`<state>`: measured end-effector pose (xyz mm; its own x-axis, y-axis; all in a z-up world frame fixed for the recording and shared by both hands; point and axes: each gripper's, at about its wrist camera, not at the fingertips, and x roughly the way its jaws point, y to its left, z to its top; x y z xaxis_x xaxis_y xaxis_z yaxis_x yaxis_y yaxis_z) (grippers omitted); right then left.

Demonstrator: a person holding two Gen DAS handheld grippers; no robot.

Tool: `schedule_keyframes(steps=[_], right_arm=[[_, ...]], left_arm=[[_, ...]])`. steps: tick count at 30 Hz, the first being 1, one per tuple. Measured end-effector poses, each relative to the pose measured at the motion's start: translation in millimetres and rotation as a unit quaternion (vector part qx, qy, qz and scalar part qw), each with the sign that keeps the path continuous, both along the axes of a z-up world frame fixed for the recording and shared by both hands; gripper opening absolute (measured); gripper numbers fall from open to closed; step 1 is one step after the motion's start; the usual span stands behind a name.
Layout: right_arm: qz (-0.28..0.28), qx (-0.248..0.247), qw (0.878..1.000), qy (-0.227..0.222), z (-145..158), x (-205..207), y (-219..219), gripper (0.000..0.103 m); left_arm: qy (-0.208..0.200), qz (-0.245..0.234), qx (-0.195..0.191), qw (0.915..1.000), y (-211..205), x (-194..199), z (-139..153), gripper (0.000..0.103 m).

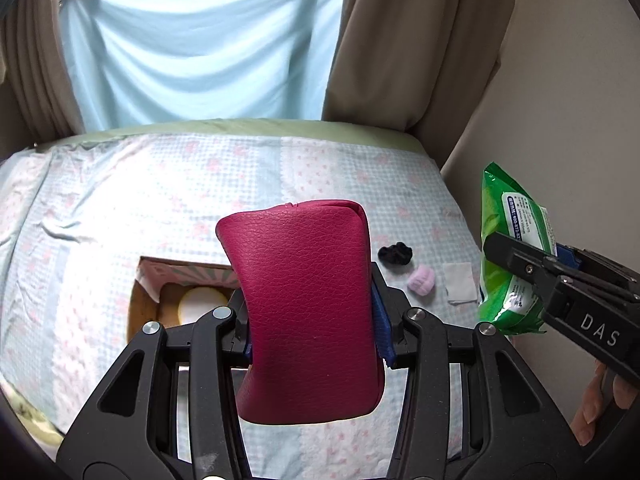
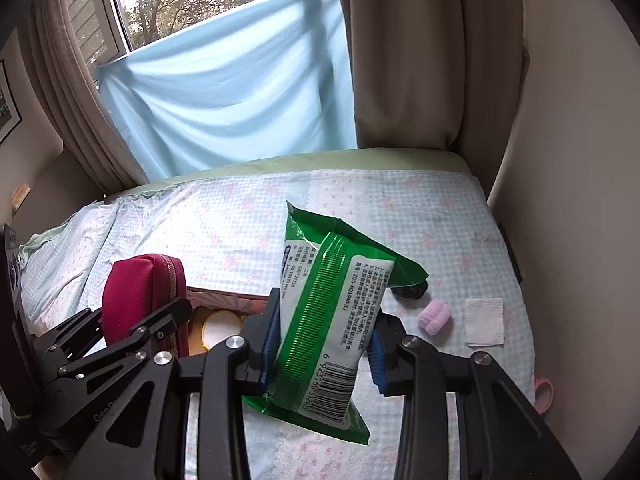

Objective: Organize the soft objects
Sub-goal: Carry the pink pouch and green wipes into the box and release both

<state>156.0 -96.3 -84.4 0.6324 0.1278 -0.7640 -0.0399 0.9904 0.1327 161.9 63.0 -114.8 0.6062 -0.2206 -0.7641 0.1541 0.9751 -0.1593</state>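
Observation:
My left gripper (image 1: 312, 320) is shut on a magenta leather pouch (image 1: 308, 304) and holds it above the bed; the pouch also shows in the right wrist view (image 2: 140, 296). My right gripper (image 2: 324, 344) is shut on a green wet-wipes pack (image 2: 332, 320), also held in the air, and the pack shows at the right of the left wrist view (image 1: 512, 256). An open cardboard box (image 1: 156, 284) lies on the bed below the pouch, with a round cream-coloured object (image 1: 200, 304) inside. The box also shows in the right wrist view (image 2: 228, 300).
A black scrunchie (image 1: 396, 254), a pink fuzzy item (image 1: 420, 280) and a white square pad (image 1: 460, 284) lie on the checked bedspread (image 1: 160, 200) to the right. A wall (image 1: 560, 100) runs along the bed's right side. Curtains (image 1: 192, 48) hang behind.

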Motion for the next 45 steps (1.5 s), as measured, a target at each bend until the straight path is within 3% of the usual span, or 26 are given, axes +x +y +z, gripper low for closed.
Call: schedule_keyframes(steps=[7,14,22,30,38,39,40,41,42,43,45], right_arm=[[0.02,0.007,0.999,0.032,-38,14,93,0.034],[0.038,0.017,0.996,0.075,-90,39,149,0.034],[0.067,0.006,0.987,0.144,-175,80,167,0.034],[0.157,-0.054,0.968,0.188,-268,112,180,0.034],[0.255,-0.108,0.941,0.196,-308,117,189,0.034],[0.261,-0.111,0.939,0.197,-310,118,190,0.037],[0.267,-0.111,0.937,0.197,-312,119,191,0.049],[0.277,-0.104,0.935,0.198,-313,119,192,0.06],[0.285,-0.101,0.932,0.199,-315,119,193,0.09],[0.293,-0.102,0.93,0.198,-317,117,195,0.103],[0.31,-0.109,0.924,0.196,-319,114,197,0.103]], left_arm=[[0.029,0.003,0.005,0.9996,93,18,-20,0.04],[0.085,-0.003,0.013,0.9963,150,51,-69,0.04],[0.164,-0.003,0.027,0.9861,167,94,-157,0.04],[0.23,-0.002,0.055,0.9715,158,142,-248,0.04],[0.26,-0.026,0.073,0.9625,146,158,-283,0.041],[0.259,-0.029,0.075,0.9624,145,160,-284,0.044],[0.256,-0.033,0.077,0.9629,144,161,-284,0.054],[0.251,-0.034,0.081,0.964,143,162,-281,0.079],[0.241,-0.032,0.086,0.9662,143,163,-277,0.094],[0.227,-0.03,0.088,0.9693,144,164,-272,0.103],[0.225,-0.034,0.087,0.9699,145,167,-268,0.103]])
